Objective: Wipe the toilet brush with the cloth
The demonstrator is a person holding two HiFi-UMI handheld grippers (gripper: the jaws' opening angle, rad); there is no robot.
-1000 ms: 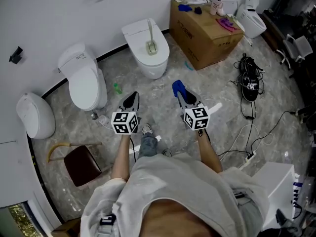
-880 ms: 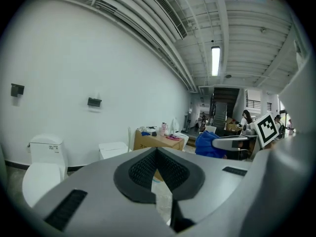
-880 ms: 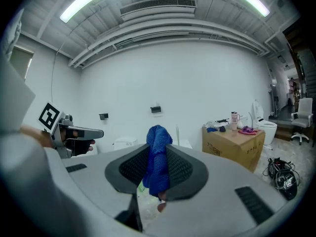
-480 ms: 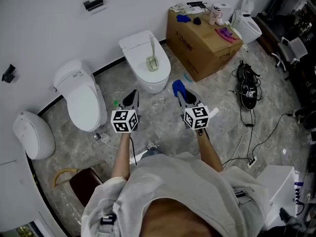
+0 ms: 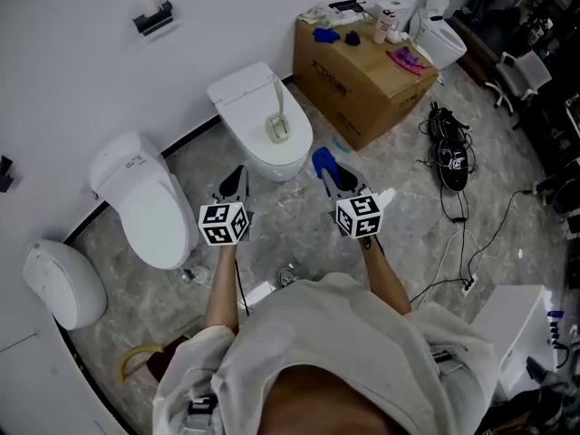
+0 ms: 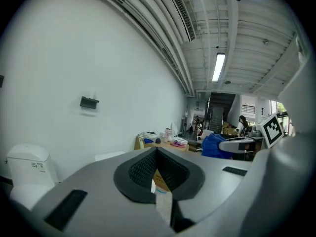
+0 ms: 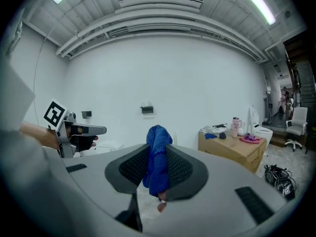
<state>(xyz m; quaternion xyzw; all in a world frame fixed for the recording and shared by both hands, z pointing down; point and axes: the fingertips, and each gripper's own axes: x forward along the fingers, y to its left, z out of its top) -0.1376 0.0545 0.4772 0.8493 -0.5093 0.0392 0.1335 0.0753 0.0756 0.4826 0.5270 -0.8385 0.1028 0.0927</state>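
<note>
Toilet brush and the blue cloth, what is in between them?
In the head view, only the toilet lid and bare floor lie between toilet brush and cloth.

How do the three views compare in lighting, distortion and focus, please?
Head view: even, soft light, only faint shadows, little bending. Left gripper view: strong fisheye with black corners; the ceiling lamp glares white. Right gripper view: the same fisheye, the wall bowed, the blue cloth sharp.

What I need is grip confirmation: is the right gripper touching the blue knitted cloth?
Touching. The right gripper view shows the right gripper with jaws pressed against both sides of the blue knitted cloth.
</note>
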